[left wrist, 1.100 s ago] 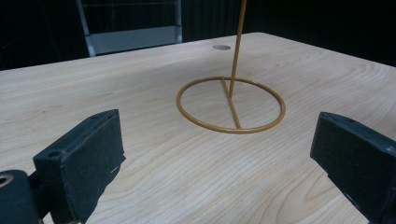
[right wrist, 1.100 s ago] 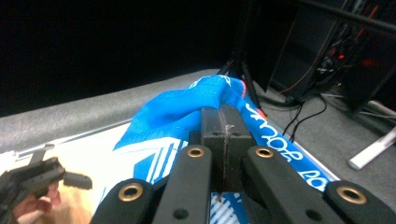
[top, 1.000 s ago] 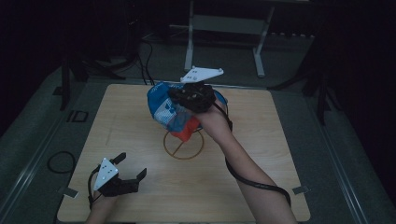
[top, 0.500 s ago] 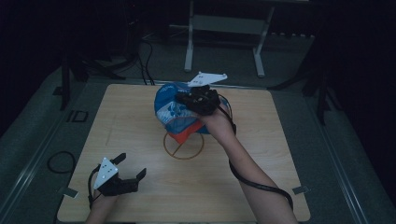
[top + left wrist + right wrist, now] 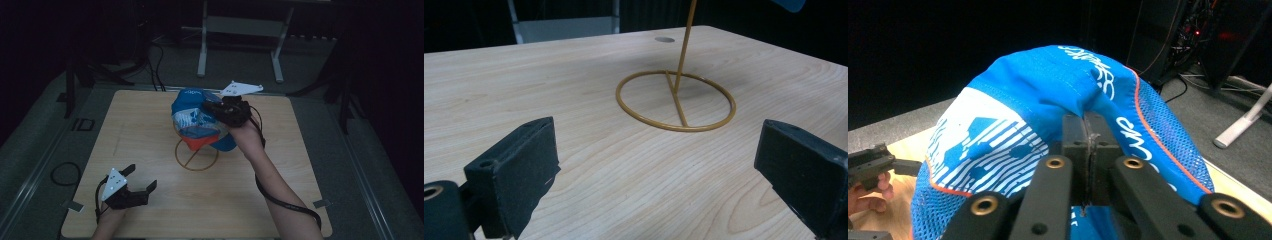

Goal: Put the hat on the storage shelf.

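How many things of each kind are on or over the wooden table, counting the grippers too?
Caps: 1, blue cap, pinched by the right gripper
Wire stands: 1, gold stand with a ring base
Grippers: 2, the right one and the left gripper, which is open and empty
Tables: 1, wooden table
Total: 5

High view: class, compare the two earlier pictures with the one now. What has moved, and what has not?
The right tool, shut on the blue cap, has carried it toward the table's far right and a little lower, above the gold wire stand. Nothing was taken or let go. The left tool stayed open at the near left edge; the stand kept its place.
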